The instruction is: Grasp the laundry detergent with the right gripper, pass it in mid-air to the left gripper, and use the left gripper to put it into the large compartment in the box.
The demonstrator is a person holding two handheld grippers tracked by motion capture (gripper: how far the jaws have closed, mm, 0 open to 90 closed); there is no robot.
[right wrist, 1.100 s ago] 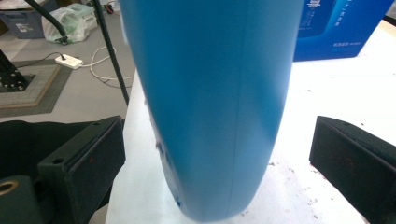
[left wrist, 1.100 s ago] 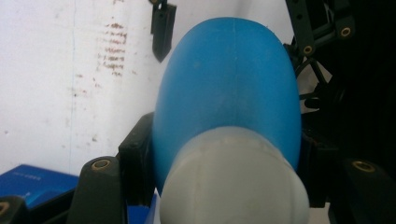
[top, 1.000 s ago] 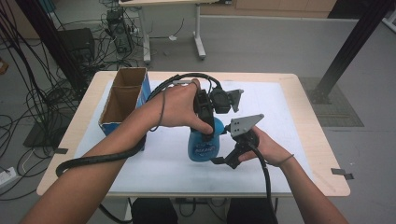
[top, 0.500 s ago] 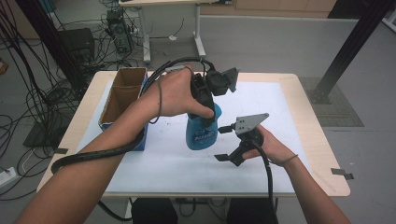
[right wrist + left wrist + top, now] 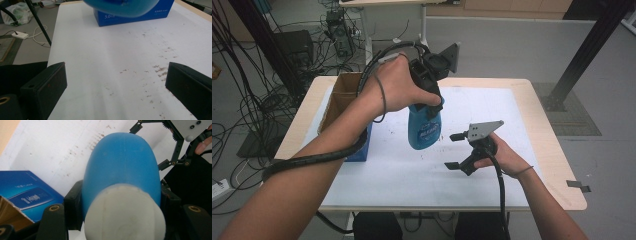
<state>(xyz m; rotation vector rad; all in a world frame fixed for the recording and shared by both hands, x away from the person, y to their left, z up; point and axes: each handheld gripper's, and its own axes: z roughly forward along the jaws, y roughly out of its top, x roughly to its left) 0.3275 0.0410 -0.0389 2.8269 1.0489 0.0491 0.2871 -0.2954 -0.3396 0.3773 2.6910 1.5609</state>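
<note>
**Inspector:** Report on the left gripper point(image 5: 428, 100).

**Assistant:** Its jaws are clamped on the blue bottle point(image 5: 424, 127), one pad on each side of the body just below the white cap point(image 5: 125, 213). In the left gripper view the cap sits nearest the camera, between the jaw bases, and the blue body runs away past the jaw tips. In the high view the bottle hangs from the jaws, clear of the white sheet point(image 5: 492, 107) on the table point(image 5: 542, 125).

**Inspector:** And the right gripper point(image 5: 456, 150)?

**Assistant:** Jaws spread wide, nothing between them. In the right gripper view the two black pads point(image 5: 46, 85) stand at either edge with bare, speckled sheet in the gap. The bottle's rounded underside crosses the top of that view, well beyond the jaw tips and above the sheet.

**Inspector:** Anything else near the jaws?

**Assistant:** A blue carton point(image 5: 359, 145) lies behind the bottle as seen past the right jaws, and to one side of the left jaws in the left gripper view. A brown cardboard box point(image 5: 343, 97) rests against it. The right gripper's linkage appears beyond the bottle in the left gripper view.
</note>
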